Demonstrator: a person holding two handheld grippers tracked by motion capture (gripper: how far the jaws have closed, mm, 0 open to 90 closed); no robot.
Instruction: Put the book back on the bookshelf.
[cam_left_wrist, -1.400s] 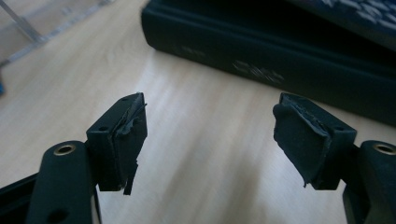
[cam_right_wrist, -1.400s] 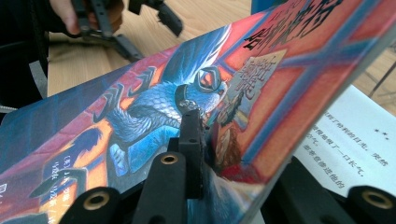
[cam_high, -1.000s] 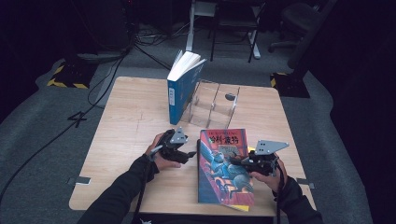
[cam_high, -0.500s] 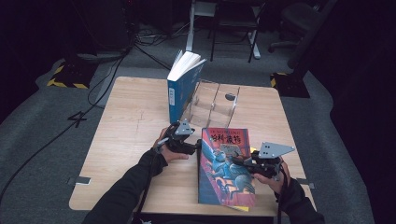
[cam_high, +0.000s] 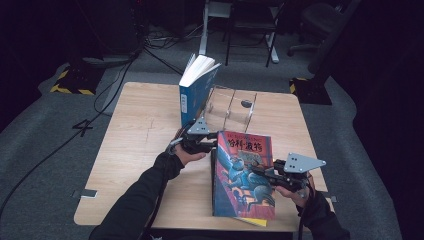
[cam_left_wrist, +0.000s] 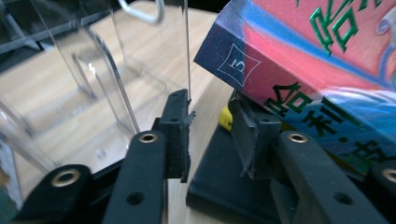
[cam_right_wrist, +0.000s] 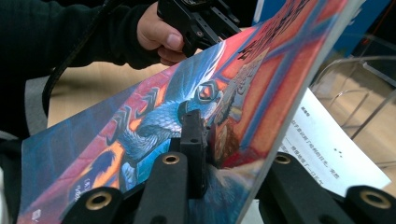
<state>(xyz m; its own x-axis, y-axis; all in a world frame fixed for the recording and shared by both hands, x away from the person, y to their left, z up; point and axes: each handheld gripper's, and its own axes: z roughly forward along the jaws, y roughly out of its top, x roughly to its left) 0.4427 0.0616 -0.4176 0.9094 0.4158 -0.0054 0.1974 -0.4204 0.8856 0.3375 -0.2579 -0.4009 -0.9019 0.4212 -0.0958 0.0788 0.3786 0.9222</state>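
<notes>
Red-and-blue illustrated book (cam_high: 243, 175) sits near-centre on the table (cam_high: 135, 145), its right edge now lifted by the right gripper (cam_high: 263, 173), which is pinching its cover. The left gripper (cam_high: 210, 143) has just been closing at its spine corner, marked "5"; green Chinese title.

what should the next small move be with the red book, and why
Probably tip the red book upright toward the clear rack. The right gripper clamps its cover, the left gripper has just been closing at its spine corner, the blue book already stands there, and open rack slots lie beside it.
</notes>
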